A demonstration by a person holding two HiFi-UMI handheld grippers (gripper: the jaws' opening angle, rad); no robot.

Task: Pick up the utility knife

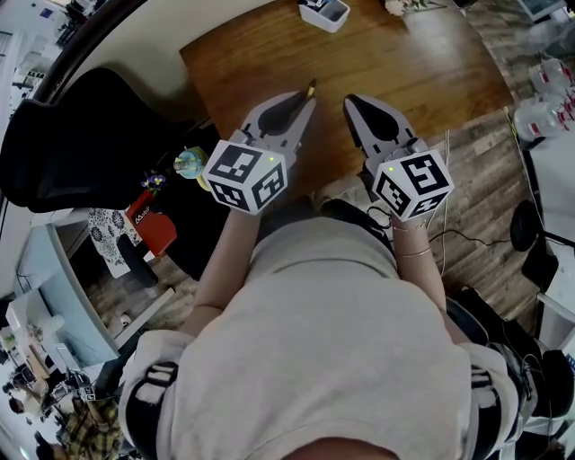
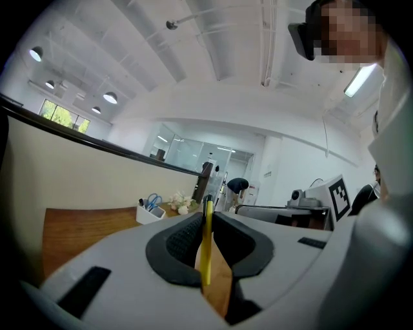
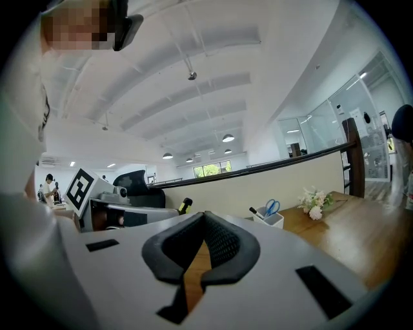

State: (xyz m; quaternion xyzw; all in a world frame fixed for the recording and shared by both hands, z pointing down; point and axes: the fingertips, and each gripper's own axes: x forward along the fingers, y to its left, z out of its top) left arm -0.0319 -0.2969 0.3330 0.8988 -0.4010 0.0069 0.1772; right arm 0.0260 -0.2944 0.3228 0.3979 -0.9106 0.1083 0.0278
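Your left tongs [image 2: 208,218] are clenched on the utility knife [image 2: 206,248]. Its thin yellow body stands on edge between the ribbed pads and runs along the jaws, with a dark end poking out just past the tips. That edge-on hold makes sense, because the pads press on the knife's flat sides, where it is least likely to twist.

The knife is off the table [image 1: 404,72], held in the air over the near part of it, so the lift itself looks done.

Your right tongs [image 3: 205,218] are clenched too, but on nothing. The pads meet at the tips and only the wood shows through the gap behind them. They hang just right of the left tongs, near but apart, seemingly kept out of the way.

A white pen holder [image 1: 325,13] sits at the table's far edge, well apart from both. Hold the left grip firm, since so thin a body could slip if you ease off.
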